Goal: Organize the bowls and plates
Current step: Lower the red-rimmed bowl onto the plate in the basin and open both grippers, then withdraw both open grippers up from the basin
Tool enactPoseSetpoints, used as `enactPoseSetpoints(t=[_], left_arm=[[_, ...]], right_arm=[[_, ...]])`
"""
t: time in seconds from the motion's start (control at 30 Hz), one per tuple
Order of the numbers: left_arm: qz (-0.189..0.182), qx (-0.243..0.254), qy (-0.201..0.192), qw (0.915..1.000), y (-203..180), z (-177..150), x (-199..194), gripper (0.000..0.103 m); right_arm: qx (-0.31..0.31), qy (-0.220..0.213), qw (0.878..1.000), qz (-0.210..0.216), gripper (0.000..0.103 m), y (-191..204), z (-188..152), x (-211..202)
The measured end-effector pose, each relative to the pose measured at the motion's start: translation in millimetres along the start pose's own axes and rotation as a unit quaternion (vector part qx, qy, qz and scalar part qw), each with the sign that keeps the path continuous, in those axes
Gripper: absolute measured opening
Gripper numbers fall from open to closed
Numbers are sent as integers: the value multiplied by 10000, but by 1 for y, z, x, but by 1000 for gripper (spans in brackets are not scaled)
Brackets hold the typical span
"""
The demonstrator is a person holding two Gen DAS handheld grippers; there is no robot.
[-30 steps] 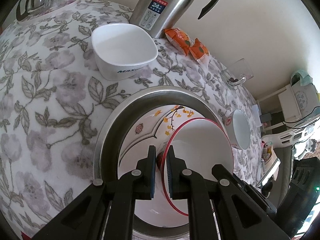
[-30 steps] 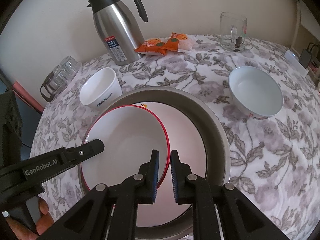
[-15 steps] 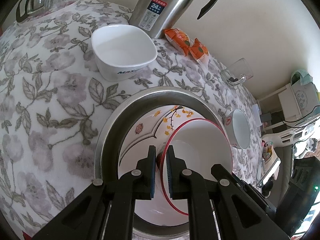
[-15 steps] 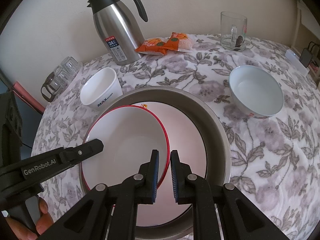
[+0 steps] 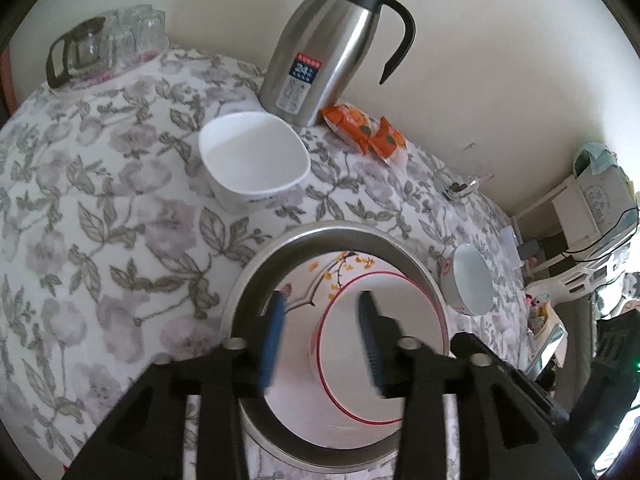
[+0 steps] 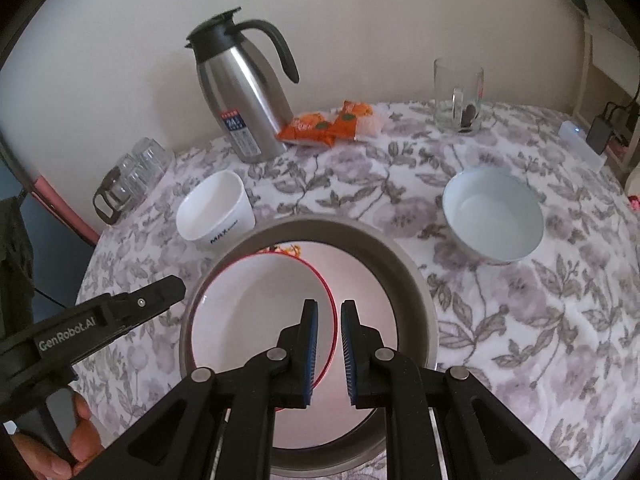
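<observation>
A red-rimmed white bowl [image 5: 376, 344] [image 6: 256, 312] lies inside a large steel basin [image 5: 256, 264] [image 6: 408, 280], on a flower-patterned plate [image 5: 332, 276]. My left gripper [image 5: 320, 308] is open, its jaws spread above the bowl's left rim, holding nothing. My right gripper [image 6: 327, 312] has its jaws slightly parted around the bowl's right rim; whether the pads touch the rim is unclear. A white square bowl [image 5: 252, 160] [image 6: 216, 212] and a round white bowl [image 5: 472, 284] [image 6: 492, 216] stand on the floral tablecloth.
A steel thermos jug [image 5: 332, 44] [image 6: 240, 92], orange snack packets [image 5: 360, 128] [image 6: 324, 124] and a glass mug [image 6: 458, 96] stand at the back. Glasses and a glass pot [image 5: 104, 44] [image 6: 128, 176] sit at the far left. A wall lies behind.
My left gripper has opened, let go of the red-rimmed bowl's rim and pulled back upward. My right gripper's jaws have parted slightly. The bowl now rests in the basin.
</observation>
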State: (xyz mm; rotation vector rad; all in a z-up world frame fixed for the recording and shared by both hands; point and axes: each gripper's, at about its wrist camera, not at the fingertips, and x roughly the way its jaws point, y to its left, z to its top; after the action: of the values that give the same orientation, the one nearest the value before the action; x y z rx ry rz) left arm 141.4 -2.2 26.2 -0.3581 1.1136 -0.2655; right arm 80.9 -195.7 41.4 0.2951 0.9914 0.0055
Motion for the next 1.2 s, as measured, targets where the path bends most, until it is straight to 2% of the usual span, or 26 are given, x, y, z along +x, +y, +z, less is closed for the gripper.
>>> enactPoseSetpoints(t=[0.1, 0.2, 0.4, 0.57, 0.67, 1.0, 1.2], left_arm=[[111, -77, -20, 9999, 4, 1, -2, 58], [317, -112, -52, 9994, 7, 1, -2, 62], [690, -148, -193, 9973, 12, 2, -4, 84], [880, -177, -254, 9956, 18, 3, -3, 87], [976, -203, -340, 9944, 21, 4, -5, 94], [1020, -270, -591, 9927, 35, 12, -12, 95], [910, -226, -1062, 9899, 41, 22, -28, 95]], right_arm=[[15, 0, 9999, -129, 38, -2, 1, 0], [35, 18, 9998, -214, 54, -5, 1, 1], [58, -65, 9996, -263, 76, -7, 2, 0], [79, -104, 9995, -285, 86, -8, 1, 1], [81, -130, 9995, -292, 101, -9, 2, 1], [43, -378, 9988, -294, 103, -5, 1, -4], [112, -584, 9982, -127, 103, -1, 4, -10]])
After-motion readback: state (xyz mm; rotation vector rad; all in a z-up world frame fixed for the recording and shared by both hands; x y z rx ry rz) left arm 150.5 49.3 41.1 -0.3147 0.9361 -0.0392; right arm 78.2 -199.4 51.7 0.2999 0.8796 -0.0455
